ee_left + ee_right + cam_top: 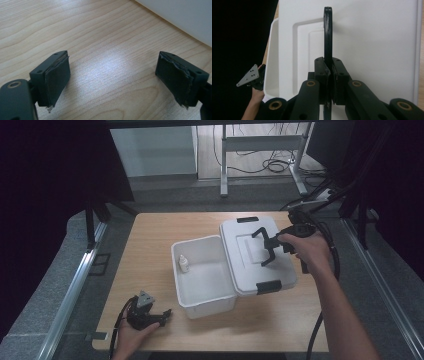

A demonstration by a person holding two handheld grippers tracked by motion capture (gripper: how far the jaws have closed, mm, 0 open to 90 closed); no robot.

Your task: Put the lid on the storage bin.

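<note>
right gripper (329,75) is clamping the lid's (372,45) black handle (327,32); left gripper (112,75) is gaping wide over table (100,37), holding nothing.

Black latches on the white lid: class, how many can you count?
2. One latch sits on the lid's far edge; the other latch on its near edge. The lid may hide others.

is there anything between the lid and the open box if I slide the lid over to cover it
Nothing visible blocks it. The right gripper is clamped on the lid's black handle, and the lid already overlaps the box's right edge. Only a small bottle sits inside, against the left wall, apparently below the rim.
</note>
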